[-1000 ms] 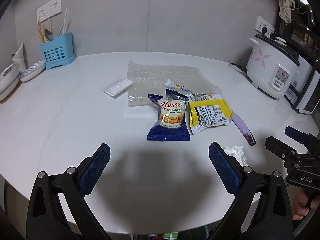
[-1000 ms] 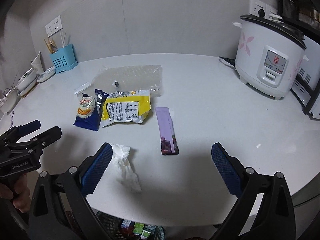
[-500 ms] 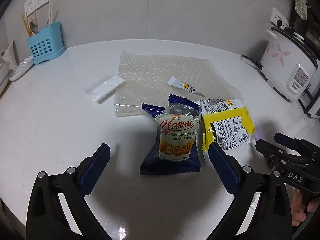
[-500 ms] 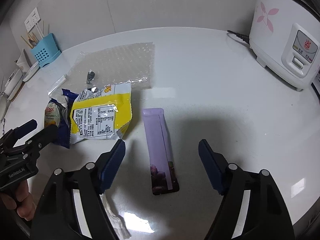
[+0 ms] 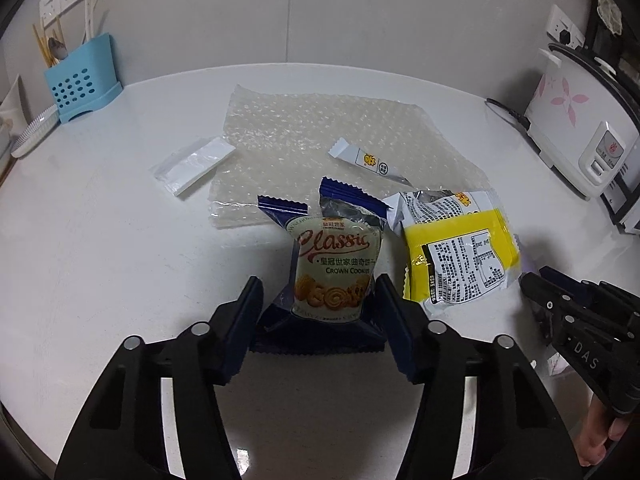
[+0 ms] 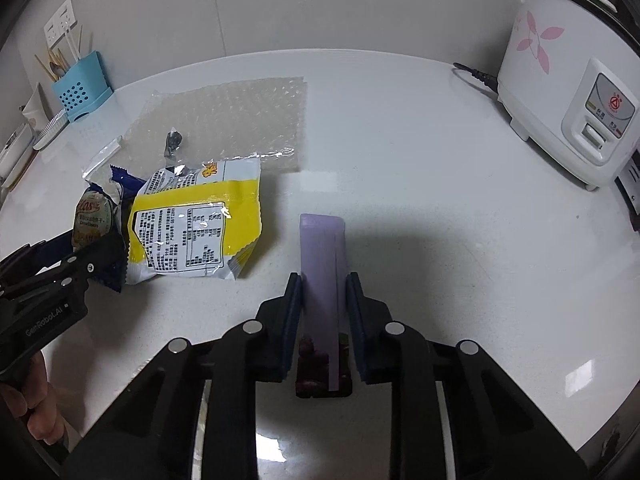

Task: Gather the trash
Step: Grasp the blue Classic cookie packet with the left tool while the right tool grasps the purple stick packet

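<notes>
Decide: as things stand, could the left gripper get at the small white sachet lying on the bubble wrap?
Probably not directly. The left gripper is closing around the blue cookie packet, which stands between it and the white sachet on the bubble wrap.

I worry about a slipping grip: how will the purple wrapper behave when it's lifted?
The purple wrapper looks flat and empty, so probably very light. It is thin film, so its free end may droop. Its glossy surface could slide, though the right gripper's closing jaws flank it squarely.
</notes>
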`<move>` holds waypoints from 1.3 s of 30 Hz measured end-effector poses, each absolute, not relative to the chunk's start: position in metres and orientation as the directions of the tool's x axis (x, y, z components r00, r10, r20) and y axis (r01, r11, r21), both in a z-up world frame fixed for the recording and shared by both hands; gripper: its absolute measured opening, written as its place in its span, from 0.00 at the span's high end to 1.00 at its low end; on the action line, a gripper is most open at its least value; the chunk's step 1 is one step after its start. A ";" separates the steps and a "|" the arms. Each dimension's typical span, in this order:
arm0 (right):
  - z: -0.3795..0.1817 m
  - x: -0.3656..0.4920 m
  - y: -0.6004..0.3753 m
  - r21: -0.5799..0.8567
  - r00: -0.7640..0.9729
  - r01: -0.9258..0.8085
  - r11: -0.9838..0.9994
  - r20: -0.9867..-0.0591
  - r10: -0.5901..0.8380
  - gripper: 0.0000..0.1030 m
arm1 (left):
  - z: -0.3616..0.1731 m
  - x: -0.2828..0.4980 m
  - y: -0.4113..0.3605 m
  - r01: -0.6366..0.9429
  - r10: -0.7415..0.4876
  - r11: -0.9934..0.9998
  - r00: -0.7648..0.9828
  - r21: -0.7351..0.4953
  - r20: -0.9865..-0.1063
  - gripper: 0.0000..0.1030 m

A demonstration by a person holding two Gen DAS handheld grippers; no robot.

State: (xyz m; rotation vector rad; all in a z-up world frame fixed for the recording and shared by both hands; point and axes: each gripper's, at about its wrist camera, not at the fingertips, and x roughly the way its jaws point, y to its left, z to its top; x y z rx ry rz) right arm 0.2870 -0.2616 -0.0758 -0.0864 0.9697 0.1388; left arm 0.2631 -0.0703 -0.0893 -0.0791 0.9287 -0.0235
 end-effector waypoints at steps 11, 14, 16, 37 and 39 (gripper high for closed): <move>-0.072 0.283 -0.263 -0.001 0.567 -0.147 0.989 -0.819 0.083 0.82 | -0.084 0.254 -0.069 -0.004 -0.064 0.996 0.621 -0.085 -0.781 0.59; -0.069 0.281 -0.265 0.001 0.571 -0.144 0.990 -0.816 0.084 0.82 | -0.081 0.249 -0.068 -0.002 -0.066 0.996 0.627 -0.087 -0.776 0.59; -0.067 0.279 -0.266 0.004 0.574 -0.142 0.990 -0.815 0.086 0.82 | -0.080 0.246 -0.068 -0.001 -0.067 0.996 0.629 -0.086 -0.775 0.63; -0.049 0.252 -0.268 0.003 0.602 -0.149 0.989 -0.793 0.093 0.83 | -0.066 0.225 -0.060 -0.007 -0.067 0.996 0.642 -0.094 -0.763 0.69; -0.049 0.249 -0.268 0.003 0.604 -0.149 0.989 -0.791 0.093 0.83 | -0.066 0.223 -0.058 -0.009 -0.067 0.995 0.643 -0.095 -0.763 0.69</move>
